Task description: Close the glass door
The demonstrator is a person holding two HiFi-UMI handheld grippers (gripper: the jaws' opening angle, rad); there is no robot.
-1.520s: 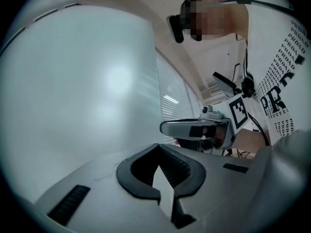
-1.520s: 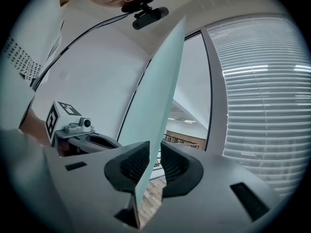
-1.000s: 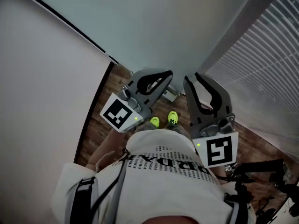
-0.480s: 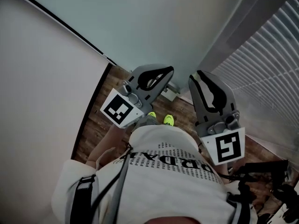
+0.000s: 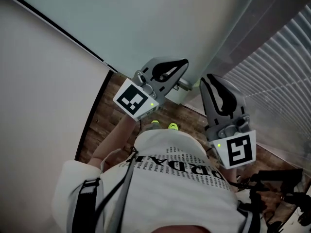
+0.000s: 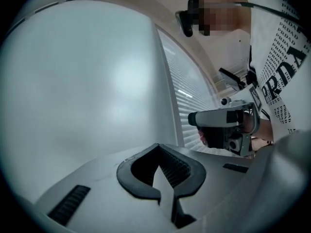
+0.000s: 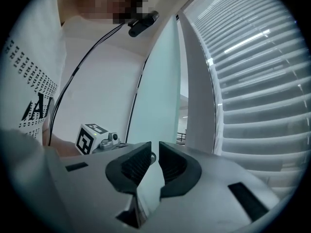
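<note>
The frosted glass door [image 5: 146, 18] fills the top of the head view, and its edge stands close to the grey door post [image 5: 243, 28]. My left gripper [image 5: 182, 62] is shut with nothing in it. Its tips rest against the door face beside a small round knob [image 5: 184, 85]. In the left gripper view the pane [image 6: 82, 81] fills the left half. My right gripper [image 5: 204, 79] is at the door's edge. In the right gripper view its jaws [image 7: 156, 152] stand a narrow slit apart, with the pale pane [image 7: 160, 81] running down into the slit.
White slatted blinds [image 5: 282, 67] cover the window right of the post [image 7: 199, 91]. A white wall [image 5: 43, 91] stands to the left. Wooden floor [image 5: 104, 115] and yellow-green shoes [image 5: 172, 126] show below. A thin strip of the room beyond [image 7: 182, 123] shows between door and post.
The door has swung towards the post, and the opening between them is much narrower. Both grippers have moved forward with it, the left one up against the pane near the knob.
</note>
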